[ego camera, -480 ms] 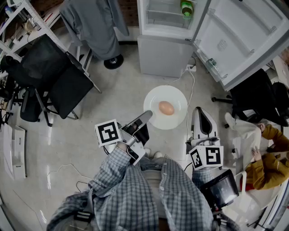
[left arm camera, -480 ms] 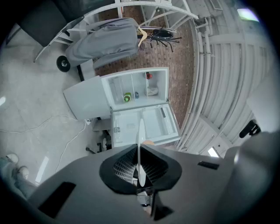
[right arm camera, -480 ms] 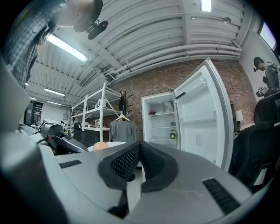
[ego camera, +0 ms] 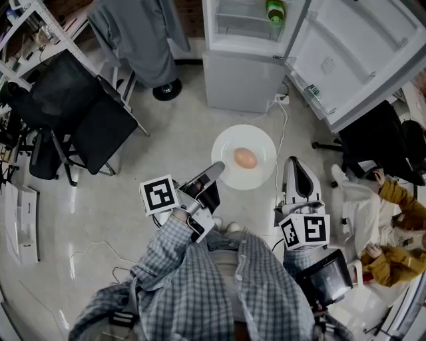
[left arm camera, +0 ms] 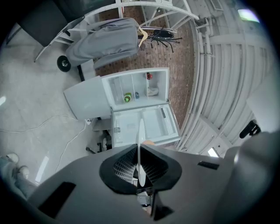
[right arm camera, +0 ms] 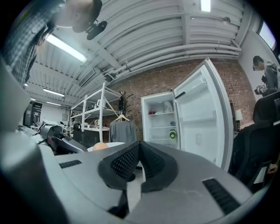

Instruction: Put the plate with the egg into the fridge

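Head view: the left gripper [ego camera: 214,172] meets the lower-left rim of the white plate [ego camera: 229,141], but its body covers the contact, so the grip cannot be read here. 1 brown egg [ego camera: 245,158] lies near the plate's middle. The plate is held over the floor, in front of the open fridge [ego camera: 243,80] and apart from it. The picture's top edge cuts off the fridge cabinet. The door [ego camera: 353,53] is swung out to the right, its far end also cropped.

Left gripper view: the plate shows edge-on as a thin white line between the jaws, which are clamped on its rim. The egg [left arm camera: 148,142] is only a sliver behind the jaw.

Head view: the right gripper [ego camera: 297,163] sits just beside the plate's right rim. Whether it touches is unclear. Right gripper view: its jaws are pressed together with nothing between them. This view shows the plate from the side, with the egg's top just above the gripper body.

The gripper views show the fridge shelves and small items on them. Only 1 green bottle [ego camera: 275,12] is clear enough to name, and it is the only item the head view shows.

A seated person [ego camera: 393,196] at the right edge is partly cropped. A black chair [ego camera: 86,113] and a grey coat [ego camera: 140,33] stand to the left.
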The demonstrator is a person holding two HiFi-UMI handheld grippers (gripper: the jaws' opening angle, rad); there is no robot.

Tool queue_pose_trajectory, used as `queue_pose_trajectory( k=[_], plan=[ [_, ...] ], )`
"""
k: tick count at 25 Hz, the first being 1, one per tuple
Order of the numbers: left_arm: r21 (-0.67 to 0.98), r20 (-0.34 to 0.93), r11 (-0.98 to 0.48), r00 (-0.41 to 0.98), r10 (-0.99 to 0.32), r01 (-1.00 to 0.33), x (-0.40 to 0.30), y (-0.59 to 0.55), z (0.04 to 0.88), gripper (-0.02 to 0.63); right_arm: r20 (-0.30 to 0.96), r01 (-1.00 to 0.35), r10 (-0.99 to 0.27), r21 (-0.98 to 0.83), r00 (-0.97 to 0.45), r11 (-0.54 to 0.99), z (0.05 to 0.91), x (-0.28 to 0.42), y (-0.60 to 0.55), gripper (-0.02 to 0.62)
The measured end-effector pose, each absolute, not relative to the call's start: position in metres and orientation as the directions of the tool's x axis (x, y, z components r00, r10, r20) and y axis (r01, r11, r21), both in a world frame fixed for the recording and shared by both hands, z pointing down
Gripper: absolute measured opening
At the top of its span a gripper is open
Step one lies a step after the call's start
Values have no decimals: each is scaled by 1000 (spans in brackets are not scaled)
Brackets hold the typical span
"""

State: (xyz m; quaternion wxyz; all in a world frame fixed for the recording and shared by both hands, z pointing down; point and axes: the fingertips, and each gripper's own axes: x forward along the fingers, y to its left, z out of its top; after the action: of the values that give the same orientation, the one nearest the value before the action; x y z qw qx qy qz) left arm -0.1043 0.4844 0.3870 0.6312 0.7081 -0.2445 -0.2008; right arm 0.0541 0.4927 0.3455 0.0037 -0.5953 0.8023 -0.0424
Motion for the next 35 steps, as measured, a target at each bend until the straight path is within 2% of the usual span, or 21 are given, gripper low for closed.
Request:
queue_pose_trajectory(
  k=[12,25,35],
  plan=[
    [993,18,-84,799,-602,-86,-121,478,388,18,48,-961,-962,-77,-269,265,344,45,493,6],
    [988,19,-107,773,-634,-113,-178,458,387,18,50,-966,-965,-49,-258,255,341,5,497,6],
    [986,22,-113,771,-637,-121,-178,443,388,18,68,-964,-962,-50,-264,261,351,7,485,6]
  ],
)
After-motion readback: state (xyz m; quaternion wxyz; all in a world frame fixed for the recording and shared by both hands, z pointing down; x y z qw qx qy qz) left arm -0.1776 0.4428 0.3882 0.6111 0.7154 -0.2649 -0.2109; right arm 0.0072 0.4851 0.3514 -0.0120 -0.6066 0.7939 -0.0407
